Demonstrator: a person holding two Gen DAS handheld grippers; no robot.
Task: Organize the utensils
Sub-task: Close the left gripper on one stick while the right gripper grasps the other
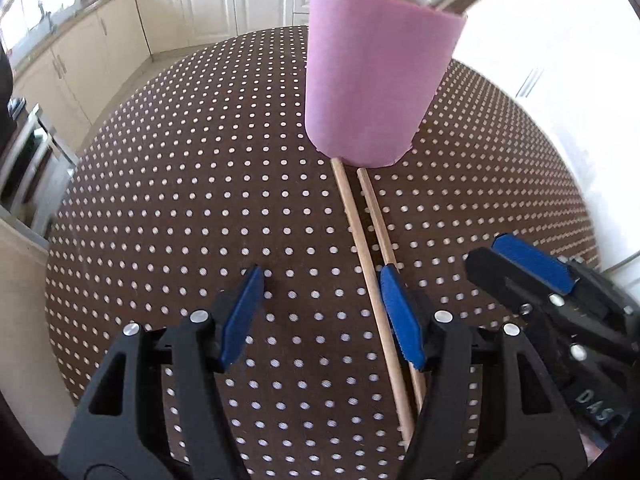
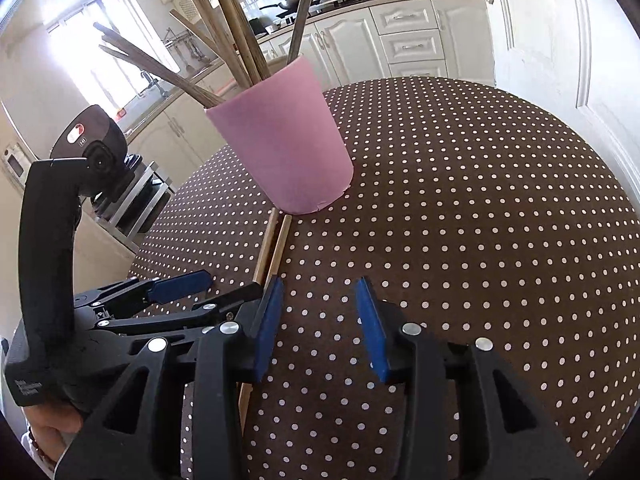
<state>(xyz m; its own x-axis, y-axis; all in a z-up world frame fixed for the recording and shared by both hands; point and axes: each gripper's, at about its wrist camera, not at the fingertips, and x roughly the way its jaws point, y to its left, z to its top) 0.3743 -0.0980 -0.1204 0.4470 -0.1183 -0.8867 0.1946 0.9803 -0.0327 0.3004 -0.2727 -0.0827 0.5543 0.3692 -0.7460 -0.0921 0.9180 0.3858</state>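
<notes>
A pink cup [image 1: 380, 76] [image 2: 280, 144] stands on the dotted tablecloth, and several chopsticks [image 2: 236, 44] lean out of it. Two wooden chopsticks [image 1: 360, 224] [image 2: 276, 244] lie side by side on the cloth, running from the cup's base toward me. My left gripper [image 1: 320, 312] [image 2: 208, 290] is open over them. One stick lies just inside its right finger [image 1: 400, 320], and the other passes under that finger. My right gripper [image 2: 320, 320] [image 1: 532, 268] is open to the right of the sticks, its jaws opening with only cloth between them.
The round table [image 2: 480, 220] has a brown cloth with white dots. White kitchen cabinets [image 2: 408, 40] and a counter with pans stand behind it, and a white door [image 2: 560, 40] is to the right. A hand [image 2: 44, 432] holds the left gripper's handle.
</notes>
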